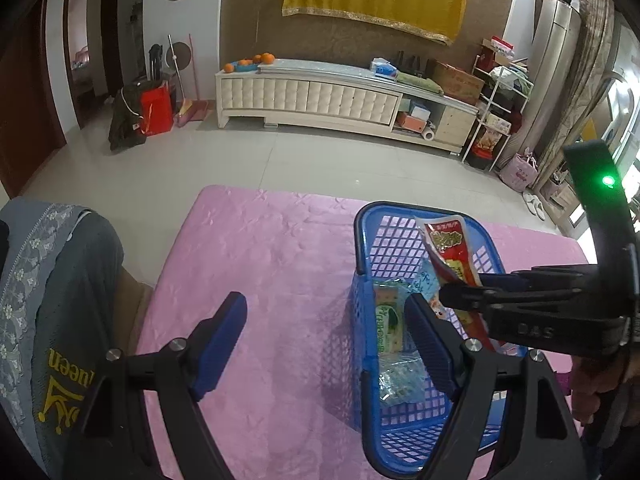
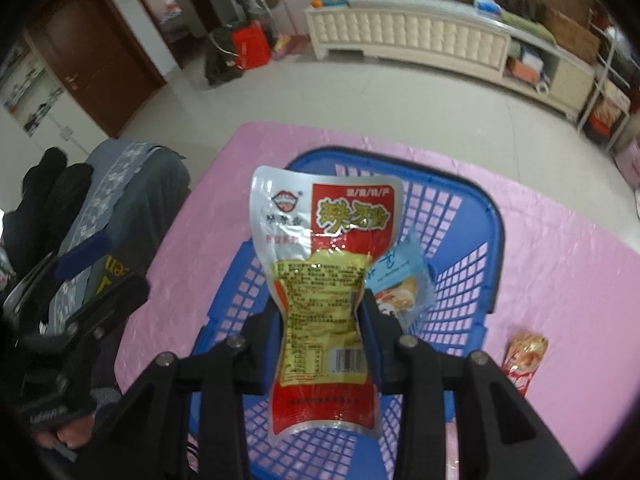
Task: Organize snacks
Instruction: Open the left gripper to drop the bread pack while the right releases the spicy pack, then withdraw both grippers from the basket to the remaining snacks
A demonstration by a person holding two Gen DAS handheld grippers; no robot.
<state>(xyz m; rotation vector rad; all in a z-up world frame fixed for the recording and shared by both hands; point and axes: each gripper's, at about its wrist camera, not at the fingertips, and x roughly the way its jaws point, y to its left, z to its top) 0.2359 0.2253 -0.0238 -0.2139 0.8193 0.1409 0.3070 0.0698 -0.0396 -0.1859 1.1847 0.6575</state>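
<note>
The red-and-silver foil snack pouch (image 2: 320, 280) looked glossy and crinkled. The blue plastic lattice basket (image 2: 472, 216) was smooth with a slight sheen. The surface wore a pink satiny embossed cloth (image 1: 272, 248). The blue ribbed fingers (image 1: 220, 336) looked matt.

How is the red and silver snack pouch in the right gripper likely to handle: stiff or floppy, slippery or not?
The snack pouch looks fairly floppy: it pinches in where the right gripper squeezes it, and its top edge curls. Its glossy film probably makes it slippery. It seems light, standing up above the pads over the blue basket without sagging.
</note>
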